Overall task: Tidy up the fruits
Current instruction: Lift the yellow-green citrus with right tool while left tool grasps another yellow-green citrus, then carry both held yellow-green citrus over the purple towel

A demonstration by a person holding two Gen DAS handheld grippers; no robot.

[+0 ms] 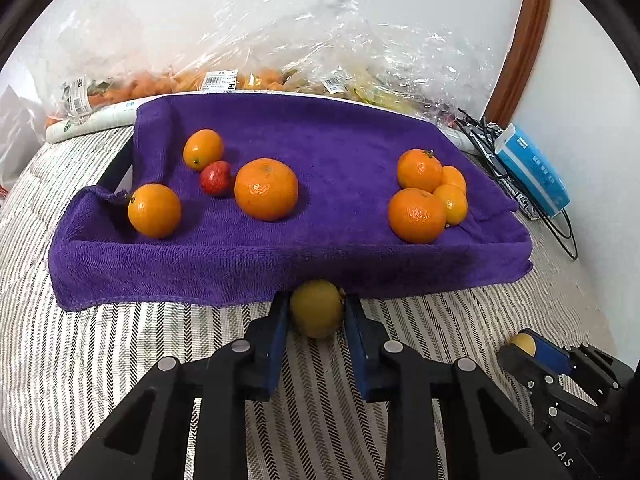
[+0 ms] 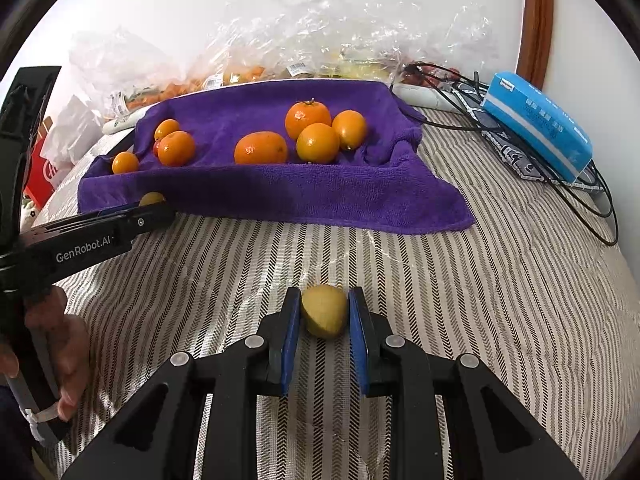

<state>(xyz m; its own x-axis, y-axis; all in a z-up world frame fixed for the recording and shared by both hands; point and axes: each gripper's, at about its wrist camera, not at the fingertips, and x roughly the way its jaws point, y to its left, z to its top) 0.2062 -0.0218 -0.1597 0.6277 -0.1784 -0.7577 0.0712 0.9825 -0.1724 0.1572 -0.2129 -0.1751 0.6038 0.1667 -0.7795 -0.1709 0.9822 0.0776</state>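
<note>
A purple towel lies on the striped bed and carries several oranges, such as a big one in the middle, plus a small red fruit. My left gripper is shut on a yellow-green fruit at the towel's front edge. It also shows in the right wrist view with its fruit. My right gripper is shut on another yellow-green fruit over the bedspread, well in front of the towel. It shows in the left wrist view at lower right.
Clear plastic bags of fruit pile up behind the towel against the wall. A blue tissue pack and black cables lie at the right. A wooden frame stands at the back right. Striped bedspread surrounds the towel.
</note>
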